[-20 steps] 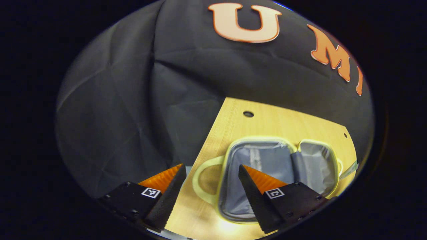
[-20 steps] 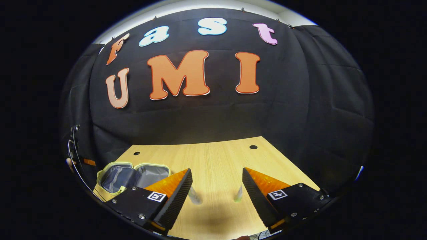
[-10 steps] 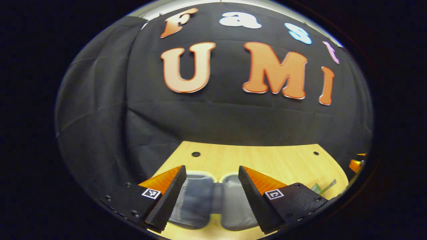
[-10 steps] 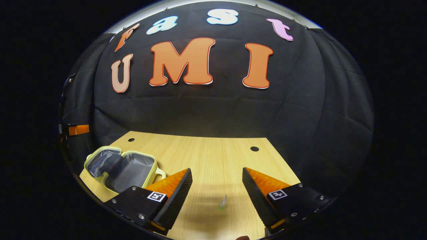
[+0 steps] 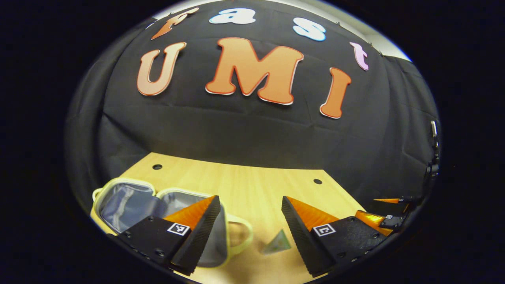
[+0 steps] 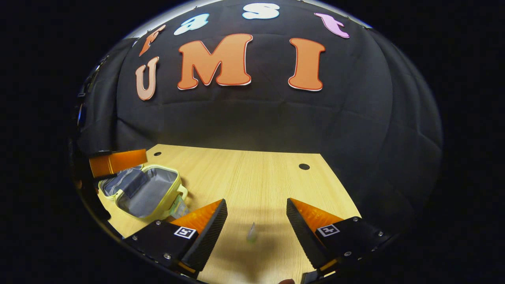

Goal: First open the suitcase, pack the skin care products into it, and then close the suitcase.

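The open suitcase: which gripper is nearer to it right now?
Left. The left gripper hovers right over the open suitcase's handle end. The right gripper is off to the side over bare table, near a small packet.

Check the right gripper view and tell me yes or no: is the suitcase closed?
No. The suitcase lies open on the table, both halves showing their grey lining.

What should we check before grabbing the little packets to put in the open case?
1. Suitcase open, lying flat on the table: ok.
2. Left gripper open: ok.
3. Right gripper open: ok.
4. Small sachet between the right gripper's fingers, not yet gripped: ok.
5. Another sachet near the left gripper, beside the case handle: ok.
6. Case already holding any product: cannot tell.
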